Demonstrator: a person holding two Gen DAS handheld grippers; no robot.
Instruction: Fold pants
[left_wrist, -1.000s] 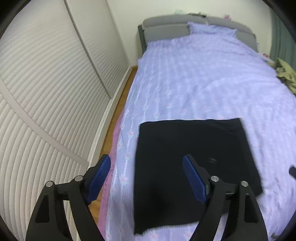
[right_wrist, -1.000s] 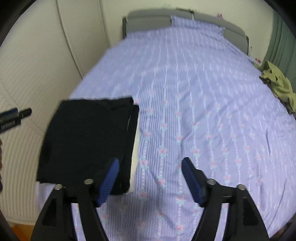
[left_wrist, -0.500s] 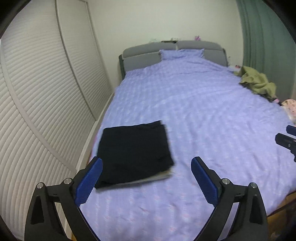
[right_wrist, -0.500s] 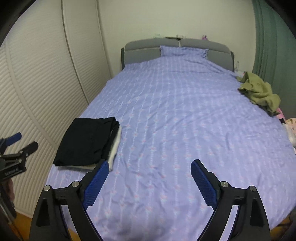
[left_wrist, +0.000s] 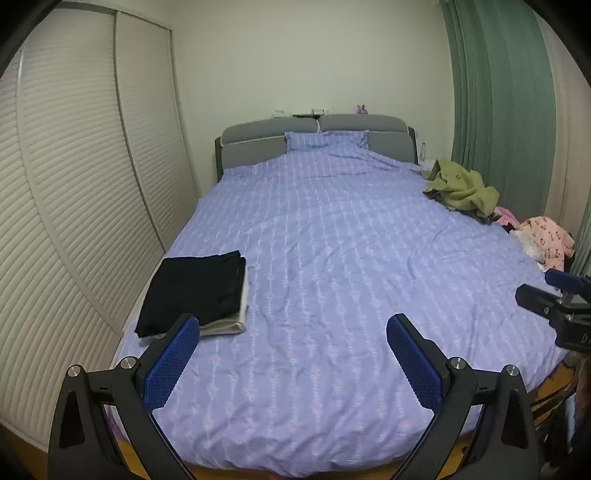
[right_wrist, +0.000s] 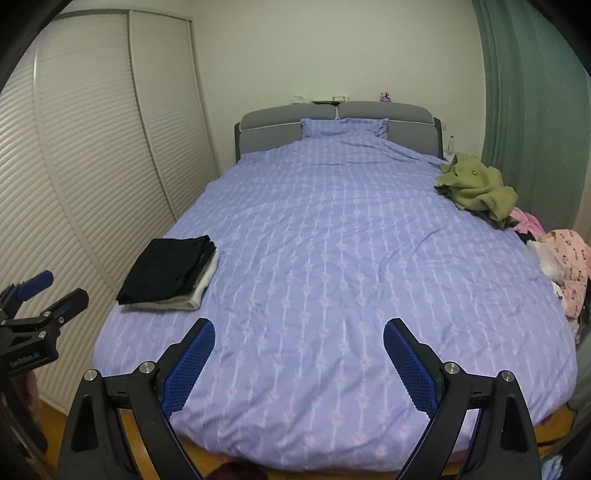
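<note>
Folded black pants (left_wrist: 195, 291) lie on top of a folded white garment (left_wrist: 225, 326) at the near left of the bed (left_wrist: 332, 240). They also show in the right wrist view (right_wrist: 168, 269). My left gripper (left_wrist: 293, 328) is open and empty, held back from the foot of the bed, with the pants just beyond its left finger. My right gripper (right_wrist: 299, 330) is open and empty over the foot of the bed, right of the pants. Each gripper shows at the edge of the other's view.
A pile of unfolded clothes lies at the bed's right side: an olive garment (right_wrist: 476, 188) and pink patterned clothes (right_wrist: 565, 266). White slatted wardrobe doors (left_wrist: 74, 184) run along the left. A green curtain (left_wrist: 498, 110) hangs at the right. A grey headboard (right_wrist: 336, 125) stands at the far end.
Both grippers have pulled back and up from the folded pants to beyond the foot of the bed. The pants stay folded on the white garment.
</note>
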